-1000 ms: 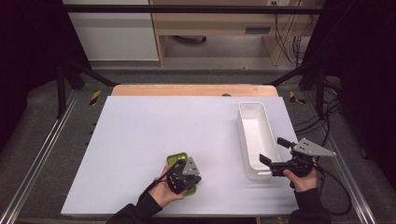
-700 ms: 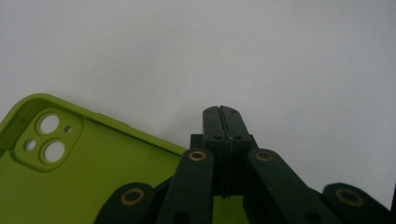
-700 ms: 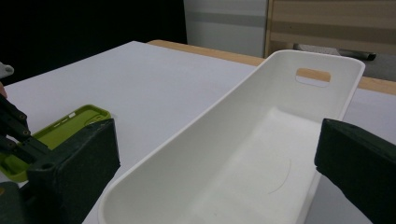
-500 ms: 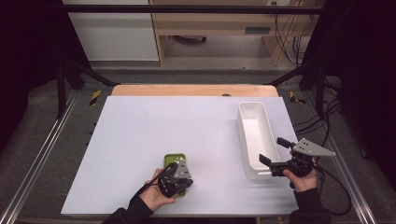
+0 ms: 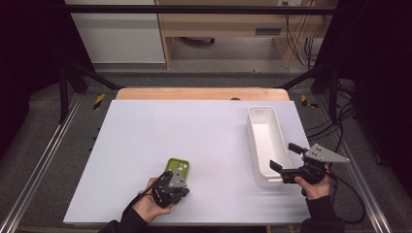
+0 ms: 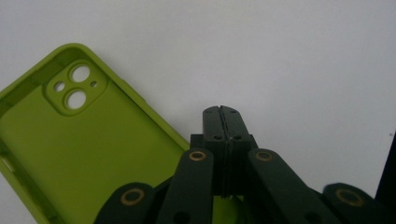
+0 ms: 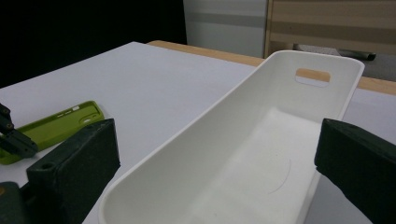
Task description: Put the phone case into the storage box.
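Note:
A lime-green phone case (image 5: 178,166) lies inside-up on the white table, near the front edge. My left gripper (image 5: 175,187) hovers at the case's near end. In the left gripper view its jaws (image 6: 222,113) are shut with nothing between them, tips over bare table just right of the case (image 6: 70,140). My right gripper (image 5: 284,157) stands open at the near end of a long white bin (image 5: 252,127). In the right gripper view its jaws (image 7: 219,154) straddle the bin's near end (image 7: 224,100). The bin holds nothing.
The table's wooden back edge (image 5: 201,93) runs behind the white top. Metal rails (image 5: 46,160) flank the table on both sides. In the right gripper view the case (image 7: 56,125) and the left gripper (image 7: 11,136) show at far left.
My left hand has slid to the left and a little toward the front edge, uncovering more of the green case. The right gripper and the bin have stayed put.

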{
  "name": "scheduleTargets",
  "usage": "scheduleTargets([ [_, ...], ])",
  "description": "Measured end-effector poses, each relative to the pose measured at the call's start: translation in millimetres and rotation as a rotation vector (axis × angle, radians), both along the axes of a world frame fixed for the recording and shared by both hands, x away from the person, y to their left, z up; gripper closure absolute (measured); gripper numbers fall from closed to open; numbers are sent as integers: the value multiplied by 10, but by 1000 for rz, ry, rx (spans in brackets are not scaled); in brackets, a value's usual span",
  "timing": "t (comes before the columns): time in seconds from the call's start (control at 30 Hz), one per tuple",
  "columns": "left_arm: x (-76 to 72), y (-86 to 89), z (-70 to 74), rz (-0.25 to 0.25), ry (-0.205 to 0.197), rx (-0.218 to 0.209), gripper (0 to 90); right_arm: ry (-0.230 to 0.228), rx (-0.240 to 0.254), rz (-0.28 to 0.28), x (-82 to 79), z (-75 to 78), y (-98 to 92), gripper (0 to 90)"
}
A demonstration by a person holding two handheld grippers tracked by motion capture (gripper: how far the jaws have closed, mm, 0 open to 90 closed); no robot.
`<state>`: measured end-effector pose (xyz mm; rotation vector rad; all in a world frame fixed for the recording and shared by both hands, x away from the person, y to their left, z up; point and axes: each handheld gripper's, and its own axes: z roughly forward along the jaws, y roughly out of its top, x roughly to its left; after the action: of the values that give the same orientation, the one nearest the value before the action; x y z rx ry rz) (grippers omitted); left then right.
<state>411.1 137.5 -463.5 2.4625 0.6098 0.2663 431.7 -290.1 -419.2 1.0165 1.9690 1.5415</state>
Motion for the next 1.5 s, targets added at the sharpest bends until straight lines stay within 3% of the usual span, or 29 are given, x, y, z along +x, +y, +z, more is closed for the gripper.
scheduleTargets([
  [0.4,29,227,-9,62,7,1,900,2,2,0,-1,2,-2,5],
  [0.57,33,242,-9,68,7,-5,900,1,1,1,1,0,0,5],
  [0.67,34,252,18,68,11,-30,899,0,4,4,-1,3,-5,5],
  [0.87,44,316,185,82,-15,-133,843,2,5,-1,-5,8,-10,5],
  [1.07,89,457,359,137,-70,-232,695,0,2,0,-4,6,-10,5],
  [1.27,154,612,519,217,-140,-319,418,-2,1,-1,-4,5,-11,5],
  [1.5,247,761,699,292,-178,-390,152,4,1,0,-2,1,-2,5],
])
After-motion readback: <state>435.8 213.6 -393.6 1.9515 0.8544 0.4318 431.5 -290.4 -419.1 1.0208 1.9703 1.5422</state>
